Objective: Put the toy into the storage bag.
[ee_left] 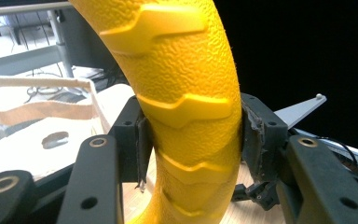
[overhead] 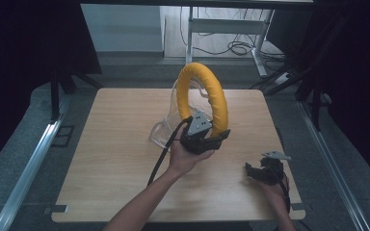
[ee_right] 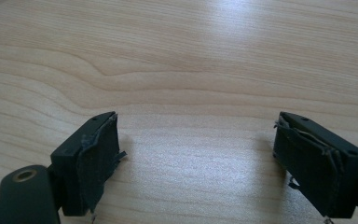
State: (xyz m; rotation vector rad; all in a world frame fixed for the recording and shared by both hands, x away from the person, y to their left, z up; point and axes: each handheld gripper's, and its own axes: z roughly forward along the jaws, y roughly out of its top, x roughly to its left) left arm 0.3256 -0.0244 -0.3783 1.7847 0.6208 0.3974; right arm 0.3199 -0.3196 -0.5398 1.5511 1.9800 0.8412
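At table centre: yellow ring [overhead: 207, 94], textured, ribbed, standing upright on edge above the wooden table [overhead: 115, 159]. Clamped at its lower near arc by the left gripper [overhead: 203, 139], jaws closed onto the rim from both sides, pads flush against the yellow surface, as seen close up in the left gripper view [ee_left: 191, 116]. Draped behind and to the left of the ring: clear plastic bag [overhead: 166, 127], lower end resting on the table, upper part against the ring; whether attached to it or merely leaning, cannot tell.

At near right of table: right gripper [overhead: 262, 171], low over the wood, jaws wide apart, nothing between them, bare tabletop in the gap in the right gripper view [ee_right: 196, 154].

Step in hand, as judged: carrying or setting the ring while held by one gripper.

Handling notes:
- Keep the clamp square across the rim; round, pebbled section likely to roll between pads if twisted.
- Lower slowly, keeping the ring's plane vertical, weight hanging far above the grip.
- Bring the idle right gripper to the far or right arc for a second hold before any tilt.
- Watch the plastic; avoid trapping it under the ring.
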